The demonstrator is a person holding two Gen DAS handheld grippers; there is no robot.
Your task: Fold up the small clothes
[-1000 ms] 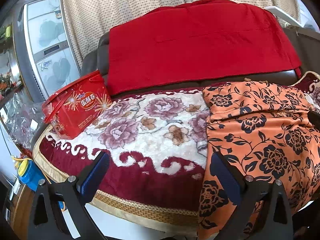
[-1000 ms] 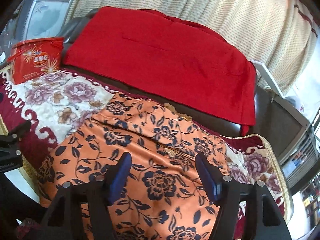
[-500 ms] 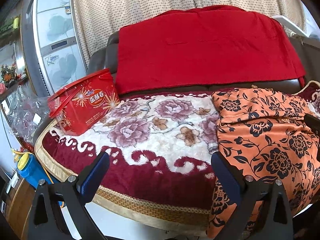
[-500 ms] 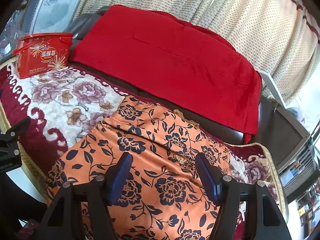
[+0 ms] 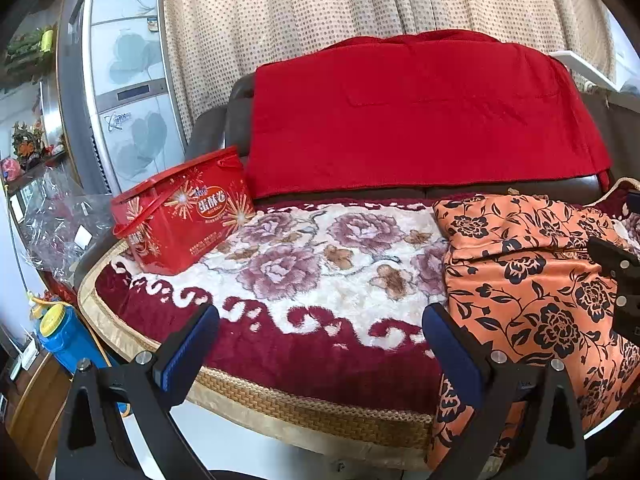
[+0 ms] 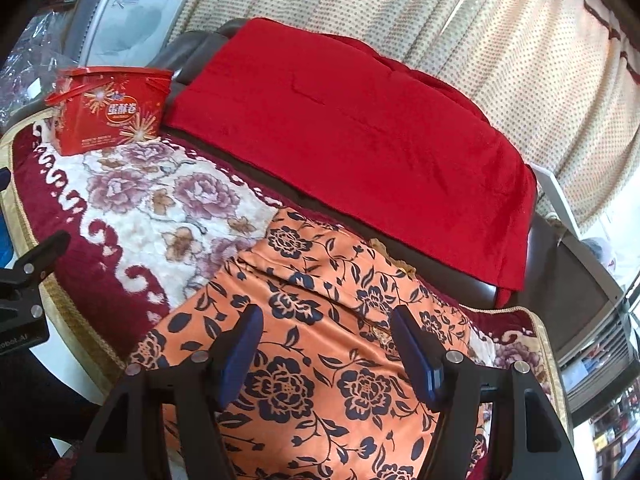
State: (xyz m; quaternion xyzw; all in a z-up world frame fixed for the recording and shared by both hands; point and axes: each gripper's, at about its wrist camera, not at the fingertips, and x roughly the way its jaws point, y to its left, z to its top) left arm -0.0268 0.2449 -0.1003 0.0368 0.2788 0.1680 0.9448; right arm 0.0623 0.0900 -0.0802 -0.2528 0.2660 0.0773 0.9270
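Observation:
An orange garment with black flowers (image 5: 532,280) lies spread on the right part of a flowered sofa cover and hangs over its front edge. It fills the lower middle of the right wrist view (image 6: 320,336). My left gripper (image 5: 320,344) is open and empty, held in front of the sofa's edge to the left of the garment. My right gripper (image 6: 326,344) is open and empty, held over the garment. Its black frame (image 5: 616,276) shows at the right edge of the left wrist view.
A red gift box (image 5: 180,220) stands on the sofa cover (image 5: 304,264) at the left. A red blanket (image 5: 420,112) drapes the backrest. A tall appliance (image 5: 120,88), clear plastic wrap (image 5: 60,224) and a blue bottle (image 5: 60,332) are at the left.
Both grippers have drawn back and up from the sofa. The garment and box now look farther away. Both grippers stay open.

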